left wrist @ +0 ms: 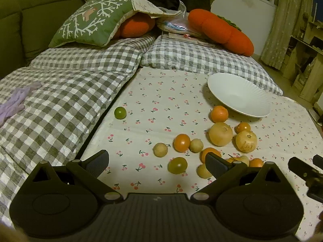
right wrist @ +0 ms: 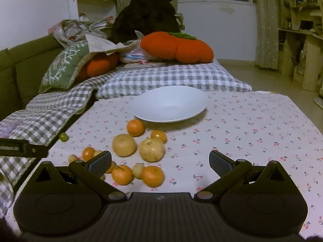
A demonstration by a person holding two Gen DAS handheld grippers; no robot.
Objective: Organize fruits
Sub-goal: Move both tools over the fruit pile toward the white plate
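Observation:
A white plate (left wrist: pixel 238 94) (right wrist: pixel 169 102) sits empty on the cherry-print cloth (left wrist: pixel 157 92). In front of it lies a cluster of fruit: several oranges (left wrist: pixel 219 113) (right wrist: pixel 135 127), two large yellow pears (left wrist: pixel 220 134) (right wrist: pixel 151 149), small tan fruits (left wrist: pixel 160 149) and a green grape-like fruit (left wrist: pixel 177 165). A lone green lime (left wrist: pixel 120 112) (right wrist: pixel 63 137) lies apart at the cloth's left edge. My left gripper (left wrist: pixel 157 162) is open and empty, just short of the cluster. My right gripper (right wrist: pixel 160 162) is open and empty, over the near oranges (right wrist: pixel 152 175).
Grey checked cushions (left wrist: pixel 60 100) border the cloth on the left and far side. A green patterned pillow (left wrist: pixel 90 22), orange plush cushions (left wrist: pixel 222 30) and papers pile up behind. The right gripper's tip shows in the left wrist view (left wrist: pixel 302 169). Shelves (right wrist: pixel 298 40) stand at the right.

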